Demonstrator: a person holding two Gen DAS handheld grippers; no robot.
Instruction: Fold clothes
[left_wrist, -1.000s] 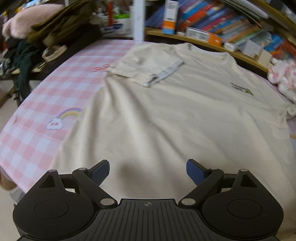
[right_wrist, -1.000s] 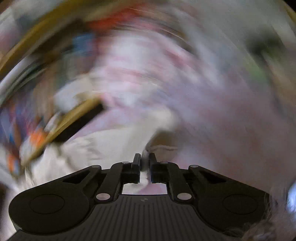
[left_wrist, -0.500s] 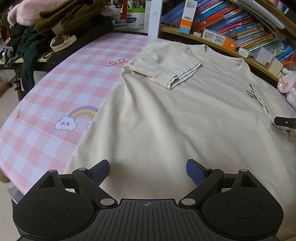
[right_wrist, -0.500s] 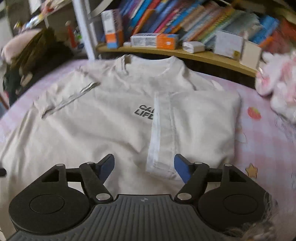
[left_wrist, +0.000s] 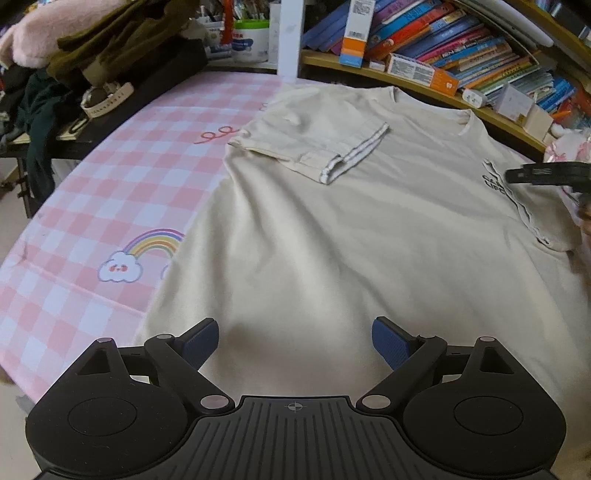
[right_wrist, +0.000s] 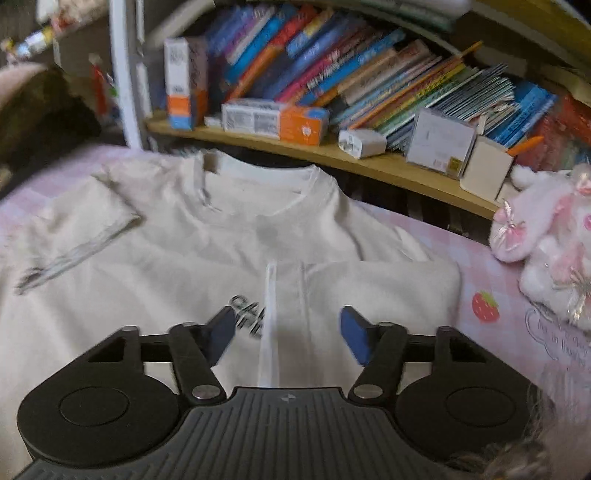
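cream t-shirt (left_wrist: 332, 229) lies flat, front up, on the pink checked tabletop (left_wrist: 110, 177), both sleeves folded inward, black chest print partly covered. my left gripper (left_wrist: 295, 341) is wide open over the hem, holding nothing. my right gripper (right_wrist: 286, 328) is closing above the folded sleeve (right_wrist: 369, 295), nothing pinched.

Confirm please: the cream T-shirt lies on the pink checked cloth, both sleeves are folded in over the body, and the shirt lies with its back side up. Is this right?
Not quite. The T-shirt lies front side up: the right wrist view shows black printed lettering on the chest, partly covered by the folded right sleeve. The rest holds: pink checked cloth, left sleeve also folded in.
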